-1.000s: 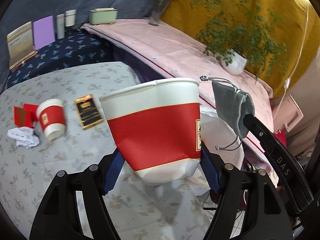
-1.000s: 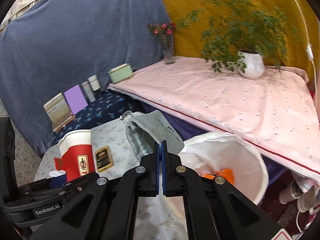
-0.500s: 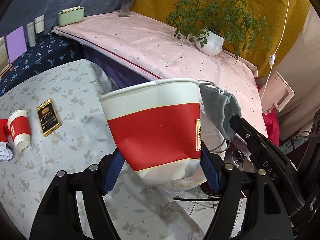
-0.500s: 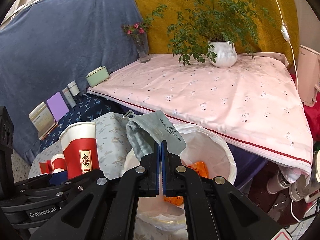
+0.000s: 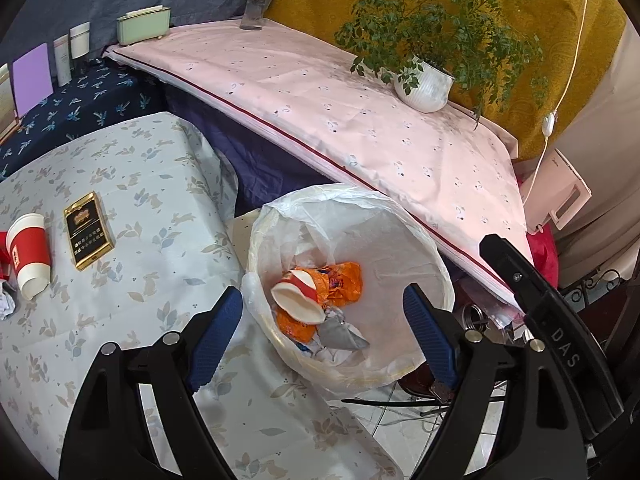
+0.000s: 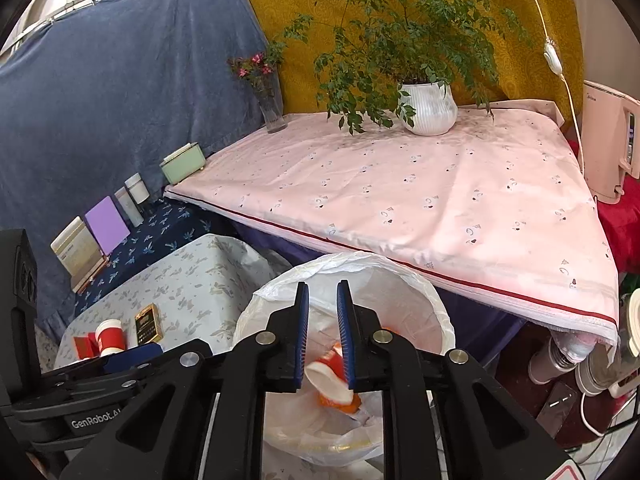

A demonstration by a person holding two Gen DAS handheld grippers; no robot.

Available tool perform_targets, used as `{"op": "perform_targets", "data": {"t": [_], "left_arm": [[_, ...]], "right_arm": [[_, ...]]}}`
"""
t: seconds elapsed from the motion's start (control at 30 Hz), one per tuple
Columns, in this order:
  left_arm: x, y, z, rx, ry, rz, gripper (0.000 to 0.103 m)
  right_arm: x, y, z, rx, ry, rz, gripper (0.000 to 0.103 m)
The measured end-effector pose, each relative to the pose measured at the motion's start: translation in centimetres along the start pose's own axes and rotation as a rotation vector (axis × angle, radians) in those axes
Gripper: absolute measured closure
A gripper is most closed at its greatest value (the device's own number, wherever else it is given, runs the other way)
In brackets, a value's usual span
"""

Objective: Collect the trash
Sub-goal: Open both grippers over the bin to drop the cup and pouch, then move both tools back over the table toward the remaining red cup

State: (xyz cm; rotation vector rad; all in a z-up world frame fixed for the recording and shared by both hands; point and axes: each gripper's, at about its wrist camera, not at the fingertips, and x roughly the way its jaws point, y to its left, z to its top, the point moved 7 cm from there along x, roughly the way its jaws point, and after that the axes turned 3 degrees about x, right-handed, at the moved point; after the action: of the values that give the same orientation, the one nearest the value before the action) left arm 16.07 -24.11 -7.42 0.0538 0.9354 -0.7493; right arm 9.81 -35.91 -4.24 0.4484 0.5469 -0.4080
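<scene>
The left gripper point(image 5: 322, 330) hangs above the lined trash bin point(image 5: 434, 258) with its blue-padded jaws spread wide and nothing between them. The right gripper point(image 6: 322, 334) is also over the trash bin point(image 6: 440, 314), its jaws parted by a narrow gap and gripping nothing.

Inside the bin, a red-and-white paper cup point(image 5: 298, 294) lies on its side, mouth toward the left camera, resting on crumpled orange wrappers point(image 5: 344, 282). In the right wrist view the cup point(image 6: 326, 376) shows just below and between the blue pads. A gray drawstring pouch point(image 5: 340, 334) lies beside the cup, lower in the bin, on what looks like white crumpled paper, though that part is too cramped to be sure.

On the table with the leaf-print cloth point(image 5: 160, 240), to the left of the bin, a second red-and-white paper cup point(image 5: 28, 254) lies tipped over. Just beside it is a black-and-gold cigarette pack point(image 5: 88, 230), flat on the cloth. A crumpled white tissue point(image 5: 6, 306) sits at the far left edge, near the base of that cup.

Behind the bin runs a pink-covered surface point(image 6: 420, 200) holding a potted plant in a white ribbed pot point(image 6: 430, 108) and a glass vase of pink flowers point(image 6: 268, 96).
</scene>
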Motion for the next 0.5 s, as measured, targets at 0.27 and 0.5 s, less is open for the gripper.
{"op": "perform_targets", "data": {"t": [0.27,0.5], "left_arm": [[-1.7,2.3,0.1,-0.018,-0.040,0.058,0.025],[-3.4,5.5,-0.2,-0.059,-0.067,0.107,0.025]], "right_arm": [[-0.5,1.8,-0.1,-0.024,-0.005,0.020,0.075],[-0.8,4.2,-0.4,-0.057,-0.004,0.041,0.068]]}}
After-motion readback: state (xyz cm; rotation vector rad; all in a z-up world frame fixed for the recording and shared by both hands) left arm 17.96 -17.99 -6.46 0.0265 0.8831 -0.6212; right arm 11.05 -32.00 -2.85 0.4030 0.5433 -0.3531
